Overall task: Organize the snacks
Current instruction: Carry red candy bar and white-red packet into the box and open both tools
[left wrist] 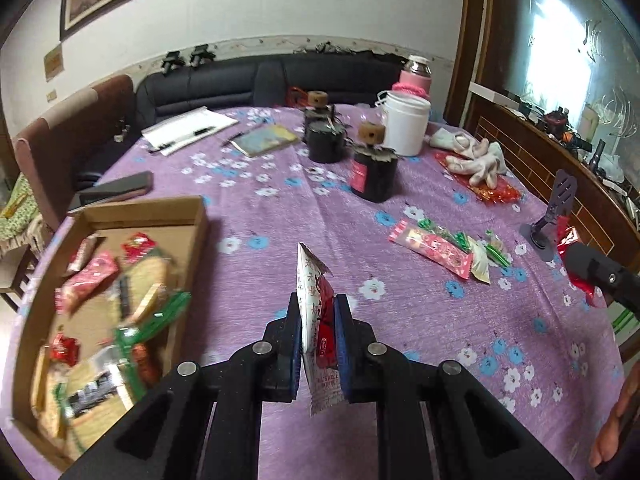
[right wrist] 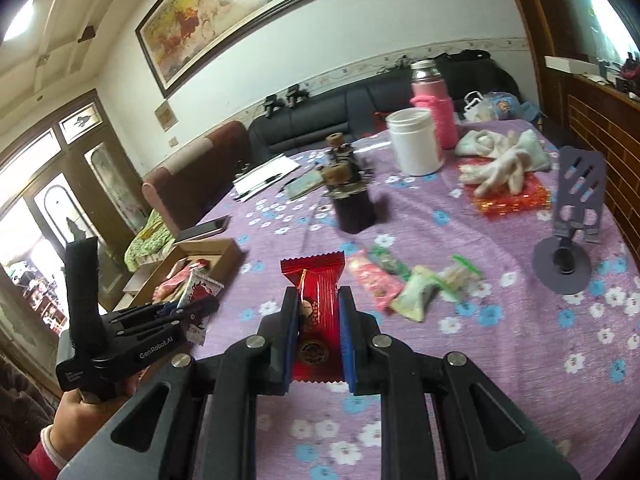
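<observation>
My left gripper (left wrist: 318, 312) is shut on a white and red snack packet (left wrist: 318, 320) held edge-up above the purple tablecloth, right of the cardboard box (left wrist: 198, 232) that holds several snacks. My right gripper (right wrist: 319, 304) is shut on a red snack packet (right wrist: 316, 300) above the table. The left gripper (right wrist: 200, 306) with its packet also shows at the left of the right wrist view, near the box (right wrist: 228, 250). A few loose snacks, pink (left wrist: 432, 248) and green-white (left wrist: 482, 258), lie on the cloth; they also show in the right wrist view (right wrist: 374, 280).
Dark jars with cork stoppers (left wrist: 374, 168), a white tub (left wrist: 406, 122), a pink flask (left wrist: 416, 76), white gloves (left wrist: 480, 160) and a grey phone stand (right wrist: 568, 220) stand further back. Papers (left wrist: 188, 128) and a dark phone (left wrist: 120, 190) lie at the left. A sofa lies beyond.
</observation>
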The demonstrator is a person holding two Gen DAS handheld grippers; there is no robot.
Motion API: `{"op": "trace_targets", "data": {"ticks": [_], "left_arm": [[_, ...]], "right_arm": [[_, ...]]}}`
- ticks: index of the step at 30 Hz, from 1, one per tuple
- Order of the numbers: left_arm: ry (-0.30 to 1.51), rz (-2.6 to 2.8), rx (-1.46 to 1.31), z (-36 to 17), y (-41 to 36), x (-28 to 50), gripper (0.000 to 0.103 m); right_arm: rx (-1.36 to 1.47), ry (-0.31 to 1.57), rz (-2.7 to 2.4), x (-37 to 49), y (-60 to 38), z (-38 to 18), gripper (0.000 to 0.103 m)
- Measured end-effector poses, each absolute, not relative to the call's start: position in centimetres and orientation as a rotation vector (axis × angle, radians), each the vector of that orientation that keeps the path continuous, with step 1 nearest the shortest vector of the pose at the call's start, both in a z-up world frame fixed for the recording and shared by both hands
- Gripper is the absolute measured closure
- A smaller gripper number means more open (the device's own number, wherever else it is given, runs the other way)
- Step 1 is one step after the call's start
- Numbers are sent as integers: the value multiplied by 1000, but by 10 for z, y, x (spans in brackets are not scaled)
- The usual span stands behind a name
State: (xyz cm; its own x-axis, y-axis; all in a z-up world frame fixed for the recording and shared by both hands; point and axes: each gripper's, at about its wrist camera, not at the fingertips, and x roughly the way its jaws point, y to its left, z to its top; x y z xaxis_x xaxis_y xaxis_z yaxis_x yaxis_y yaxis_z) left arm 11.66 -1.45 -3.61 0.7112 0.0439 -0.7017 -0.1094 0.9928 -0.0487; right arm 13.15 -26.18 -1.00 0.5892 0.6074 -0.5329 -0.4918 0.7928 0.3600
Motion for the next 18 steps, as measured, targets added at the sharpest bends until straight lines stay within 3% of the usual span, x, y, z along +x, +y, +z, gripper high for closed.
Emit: {"op": "trace_targets", "data": {"ticks": [18], "left_arm": [[731,341,-124,-28,97,53,89]], "right_arm": [[68,727,903,100,-109,-8,85]]}}
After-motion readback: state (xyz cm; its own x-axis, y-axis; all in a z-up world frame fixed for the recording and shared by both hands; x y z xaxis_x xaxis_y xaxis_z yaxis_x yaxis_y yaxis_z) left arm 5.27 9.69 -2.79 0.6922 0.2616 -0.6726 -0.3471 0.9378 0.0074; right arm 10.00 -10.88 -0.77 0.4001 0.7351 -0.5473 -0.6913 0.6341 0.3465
